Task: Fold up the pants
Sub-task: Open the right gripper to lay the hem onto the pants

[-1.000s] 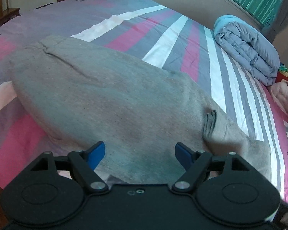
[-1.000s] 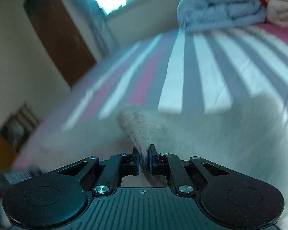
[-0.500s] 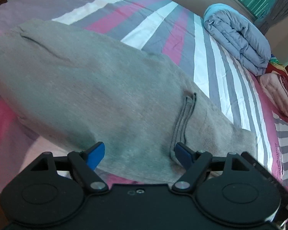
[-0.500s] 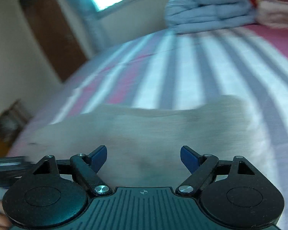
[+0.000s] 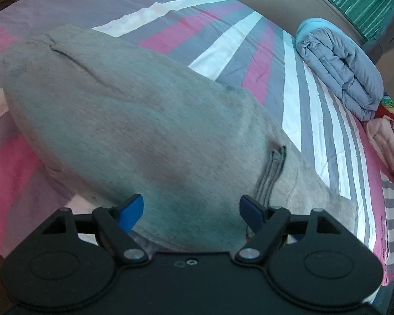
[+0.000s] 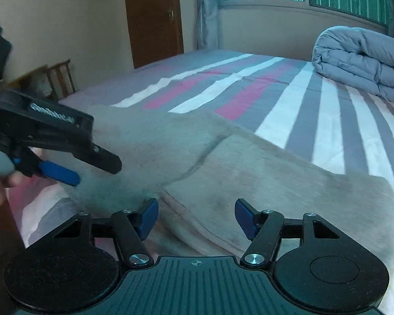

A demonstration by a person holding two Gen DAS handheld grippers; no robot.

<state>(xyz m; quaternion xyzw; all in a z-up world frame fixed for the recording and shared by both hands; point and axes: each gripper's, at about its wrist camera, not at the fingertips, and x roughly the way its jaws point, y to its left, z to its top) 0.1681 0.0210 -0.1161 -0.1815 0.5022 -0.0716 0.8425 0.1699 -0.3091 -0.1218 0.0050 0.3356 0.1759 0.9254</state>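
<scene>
Grey pants (image 5: pixel 149 131) lie folded once on the bed (image 5: pixel 223 39), just ahead of both tools. Left tool (image 5: pixel 191 210) and right tool (image 6: pixel 195 216) gape empty; next probably regrip an end for another fold.

Grey pants (image 5: pixel 149 141) lie on a bedsheet (image 5: pixel 223 50) striped pink, white and grey. At 2 o'clock, a pale blue quilt (image 5: pixel 338 65)

Both wrist views overlook the pants (image 5: pixel 149 131) closely.
</scene>
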